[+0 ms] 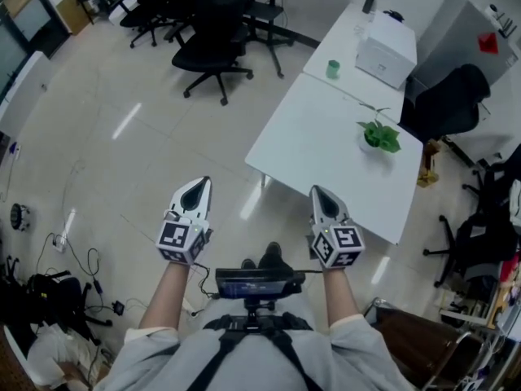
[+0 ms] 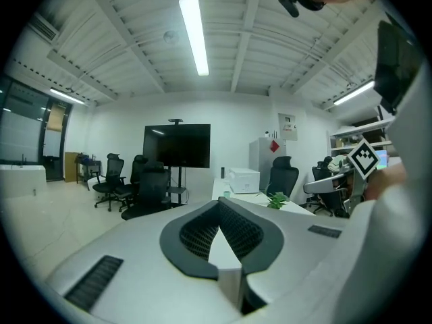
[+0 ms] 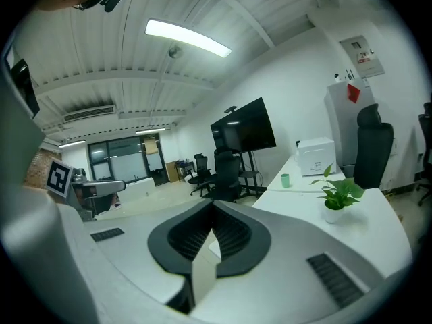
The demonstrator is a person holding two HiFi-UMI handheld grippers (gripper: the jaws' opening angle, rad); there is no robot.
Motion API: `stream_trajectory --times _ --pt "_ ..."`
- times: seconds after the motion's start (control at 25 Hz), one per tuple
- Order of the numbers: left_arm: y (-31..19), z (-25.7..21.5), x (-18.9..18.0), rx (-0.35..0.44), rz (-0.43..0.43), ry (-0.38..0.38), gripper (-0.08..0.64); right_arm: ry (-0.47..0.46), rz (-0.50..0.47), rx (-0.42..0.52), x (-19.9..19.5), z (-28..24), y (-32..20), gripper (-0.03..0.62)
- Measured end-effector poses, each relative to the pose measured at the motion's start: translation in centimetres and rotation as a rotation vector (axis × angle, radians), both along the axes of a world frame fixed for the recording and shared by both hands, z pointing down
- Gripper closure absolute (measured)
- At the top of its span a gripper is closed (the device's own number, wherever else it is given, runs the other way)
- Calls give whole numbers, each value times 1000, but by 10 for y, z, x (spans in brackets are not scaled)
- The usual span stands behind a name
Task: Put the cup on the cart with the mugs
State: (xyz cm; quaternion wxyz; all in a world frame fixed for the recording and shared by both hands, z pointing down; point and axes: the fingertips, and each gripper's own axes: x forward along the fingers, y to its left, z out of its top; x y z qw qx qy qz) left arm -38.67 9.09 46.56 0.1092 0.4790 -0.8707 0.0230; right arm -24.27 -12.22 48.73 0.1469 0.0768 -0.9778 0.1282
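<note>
A small green cup (image 1: 333, 69) stands near the far end of a long white table (image 1: 309, 149), ahead and to the right. It also shows small in the left gripper view as the cup (image 2: 226, 194) and in the right gripper view as the cup (image 3: 285, 179). My left gripper (image 1: 198, 184) and right gripper (image 1: 319, 192) are held side by side above the floor, well short of the cup. Both have their jaws together with nothing between them, as the left gripper (image 2: 219, 204) and right gripper (image 3: 212, 206) show in their own views. No cart or mugs are in sight.
A potted plant (image 1: 379, 135) and a white box (image 1: 387, 51) share the table. Black office chairs (image 1: 213, 51) stand on the floor beyond, and another chair (image 1: 448, 100) sits behind the table. Cables and bags (image 1: 57, 292) lie at the lower left.
</note>
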Motion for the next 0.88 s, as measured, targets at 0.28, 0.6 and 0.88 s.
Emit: stream_trajectory --times 0.28,0.6,0.88 --pt "-21 7 -89 -21 -4 -8 557 -8 29 -29 -92 15 -38 591" --pt "-62 -10 -188 -38 -4 -43 557 -48 -17 -41 -208 10 -69 591" --pt "-86 -18 -268 -27 54 -65 557 -62 58 -32 -273 3 -87 591"
